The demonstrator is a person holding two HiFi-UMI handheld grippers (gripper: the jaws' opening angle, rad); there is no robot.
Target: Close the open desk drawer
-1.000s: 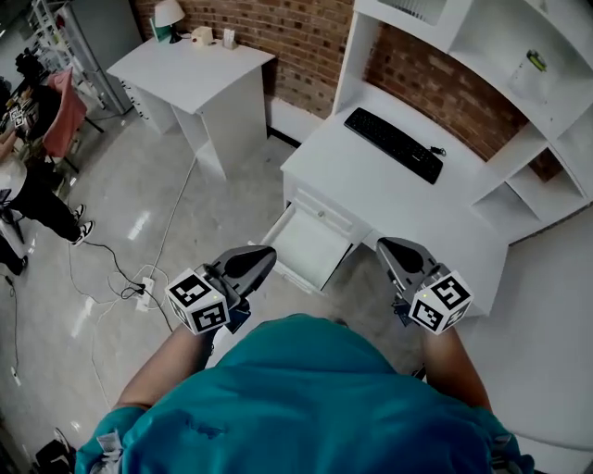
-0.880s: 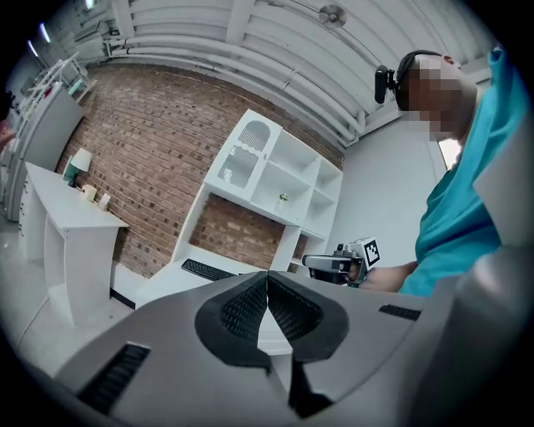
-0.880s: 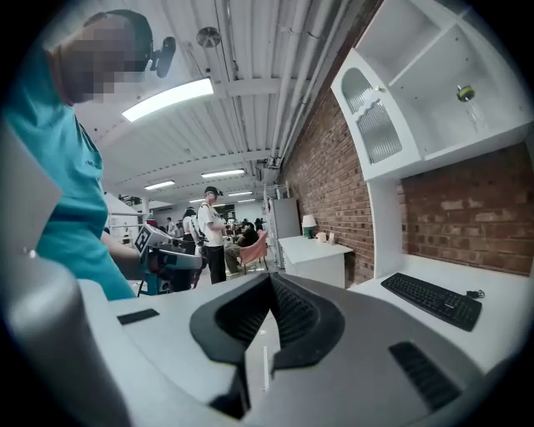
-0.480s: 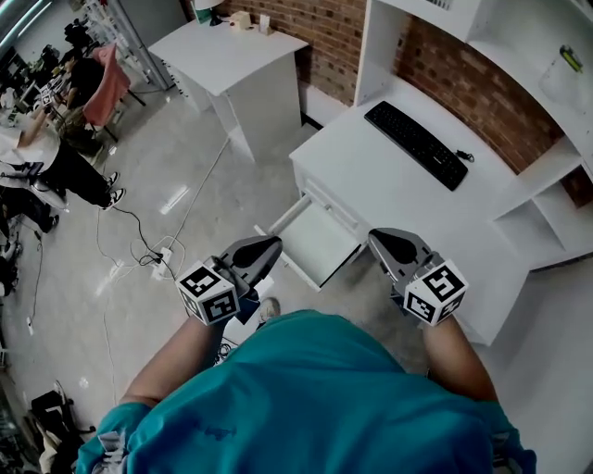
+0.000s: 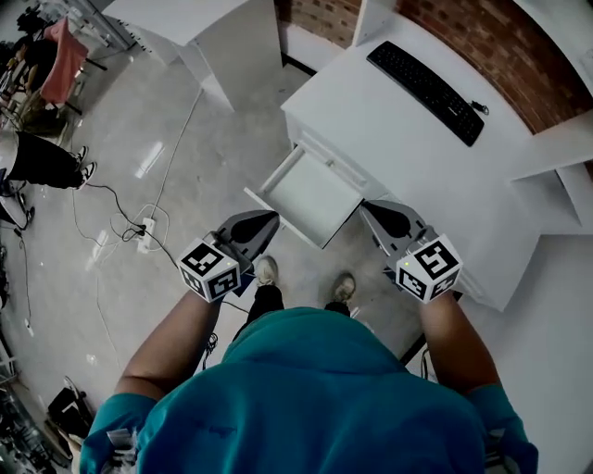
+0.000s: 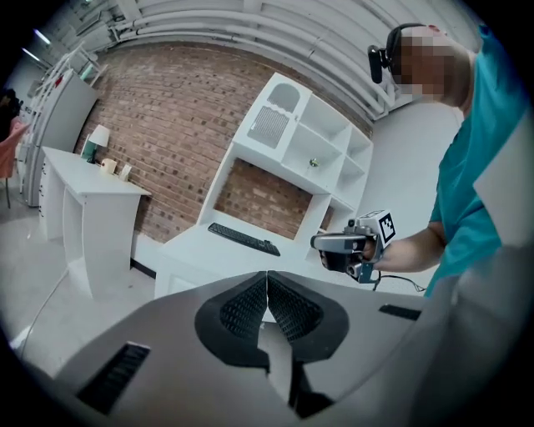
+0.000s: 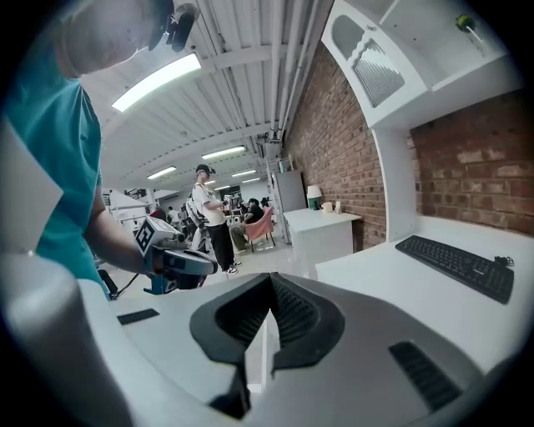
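The white desk (image 5: 398, 130) has one drawer (image 5: 310, 194) pulled out toward me, its inside bare. In the head view my left gripper (image 5: 269, 219) hangs just off the drawer's near left corner, and my right gripper (image 5: 368, 211) sits beside its right front corner. I cannot tell whether either touches it. The left gripper view shows the left gripper (image 6: 267, 275) with pads pressed together and nothing between them. The right gripper (image 7: 271, 279) is likewise shut and empty. Each gripper appears in the other's view: the right gripper (image 6: 321, 243), the left gripper (image 7: 209, 267).
A black keyboard (image 5: 426, 79) lies on the desk, with a white shelf unit (image 6: 292, 142) above. A second white table (image 5: 222, 23) stands at the back left. Cables and a power strip (image 5: 144, 231) lie on the floor, and people (image 5: 37, 157) are at far left. My shoes (image 5: 267, 270) are below the drawer.
Both grippers have come down and now flank the drawer's front corners. The head camera has tipped further down, bringing my shoes into view. Both grippers stay shut.
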